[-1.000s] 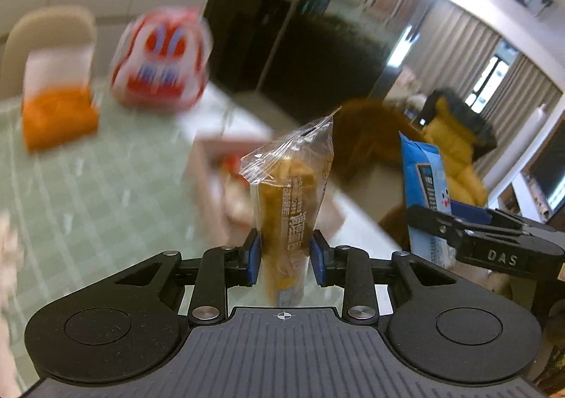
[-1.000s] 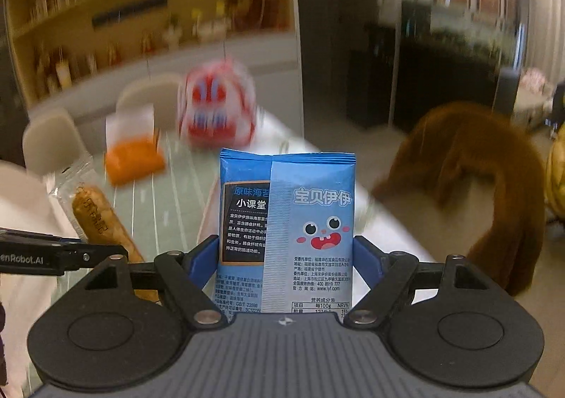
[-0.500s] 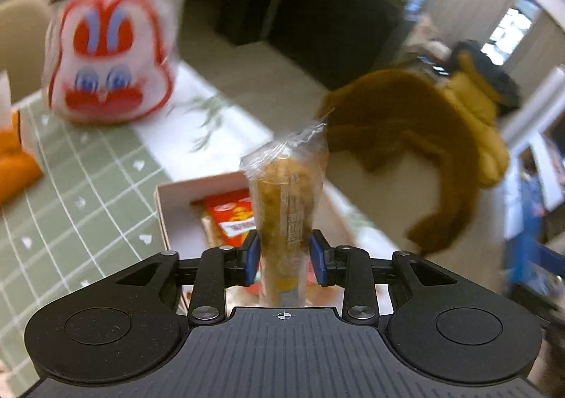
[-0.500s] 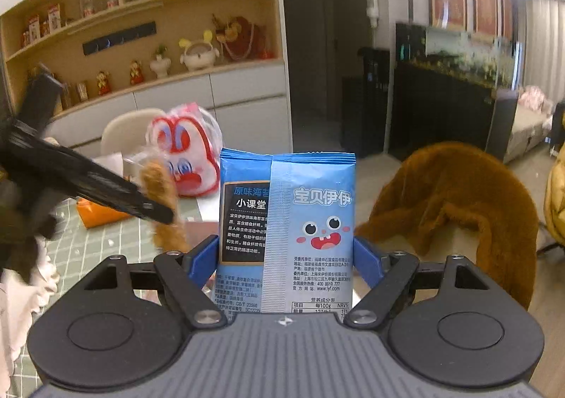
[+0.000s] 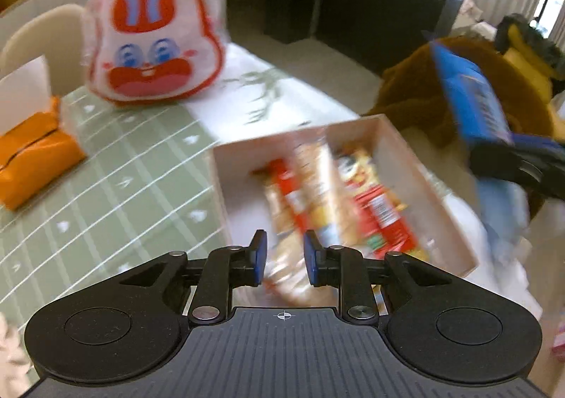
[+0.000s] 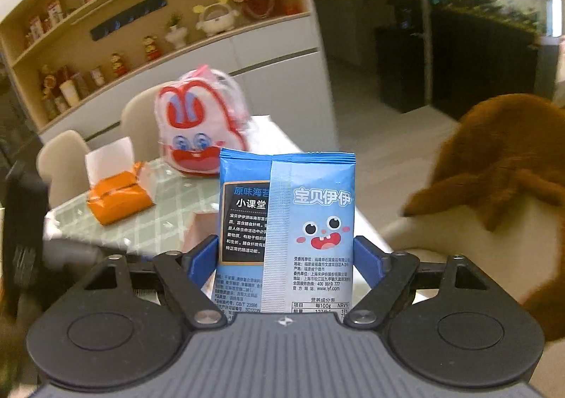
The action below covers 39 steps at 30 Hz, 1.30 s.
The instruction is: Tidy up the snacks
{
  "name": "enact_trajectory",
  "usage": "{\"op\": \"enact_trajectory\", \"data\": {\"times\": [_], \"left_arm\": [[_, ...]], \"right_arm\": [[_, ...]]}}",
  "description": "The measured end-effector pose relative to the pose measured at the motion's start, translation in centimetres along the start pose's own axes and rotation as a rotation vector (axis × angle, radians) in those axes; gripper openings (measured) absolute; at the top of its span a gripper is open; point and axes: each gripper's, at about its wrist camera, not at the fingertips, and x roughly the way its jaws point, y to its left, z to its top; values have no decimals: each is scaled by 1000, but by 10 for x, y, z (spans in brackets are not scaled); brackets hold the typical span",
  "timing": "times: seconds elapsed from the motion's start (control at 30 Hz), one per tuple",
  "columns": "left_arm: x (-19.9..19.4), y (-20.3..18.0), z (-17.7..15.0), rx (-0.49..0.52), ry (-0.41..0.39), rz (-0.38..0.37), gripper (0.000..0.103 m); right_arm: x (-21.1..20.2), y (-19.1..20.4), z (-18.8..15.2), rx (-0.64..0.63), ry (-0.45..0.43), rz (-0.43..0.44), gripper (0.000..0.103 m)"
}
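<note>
In the left wrist view a pale cardboard box lies on the table with several snack packs inside, among them a red pack. My left gripper hangs over the box's near end, shut on a clear-wrapped yellowish snack bar that is blurred and points down into the box. In the right wrist view my right gripper is shut on an upright blue snack bag; the bag also shows in the left wrist view, right of the box.
A red and white rabbit-face bag stands at the table's far side, with an orange tissue pack to its left. A brown furry chair stands to the right of the table. Shelves line the back wall.
My left gripper tipped down and moved over the box, lowering the snack bar into it. The right gripper with the blue bag moved in close to the box's right side.
</note>
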Motion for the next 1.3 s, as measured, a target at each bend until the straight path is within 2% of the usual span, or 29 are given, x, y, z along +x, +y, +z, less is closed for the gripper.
{"op": "enact_trajectory", "data": {"times": [0.13, 0.2, 0.33, 0.43, 0.57, 0.67, 0.83, 0.93, 1.0, 1.1, 1.13, 1.3], "left_arm": [[-19, 22, -22, -145, -37, -114, 26], [-28, 21, -33, -162, -59, -141, 26], [-45, 10, -56, -182, -107, -176, 26], [-58, -6, -84, -148, -148, -183, 27], [-60, -23, -133, -102, -159, -135, 27], [-55, -27, -165, -98, -148, -78, 27], [-46, -21, -206, -139, -109, -41, 27], [-48, -26, -219, -117, -158, -15, 27], [-48, -31, -221, -104, -177, 7, 27], [-46, -38, -225, -73, -223, 31, 27], [-45, -40, -226, -65, -236, 38, 27], [-37, -55, -232, 39, -308, 106, 27]], "right_arm": [[63, 10, 0, 7, 121, -24, 87], [71, 8, -8, 30, 131, -26, 87], [60, 6, -31, 75, 120, -30, 87], [37, 10, -47, 91, 108, -28, 87], [0, 26, -83, 62, 70, -71, 88], [-20, 35, -119, 28, 62, -148, 88], [-16, 34, -175, 43, 122, -227, 88], [-14, 31, -198, 57, 157, -229, 88], [-18, 35, -208, 21, 130, -251, 90], [-16, 39, -213, -39, 134, -307, 103], [-16, 38, -216, -36, 117, -328, 103], [-20, 32, -227, -35, 33, -317, 103]]}}
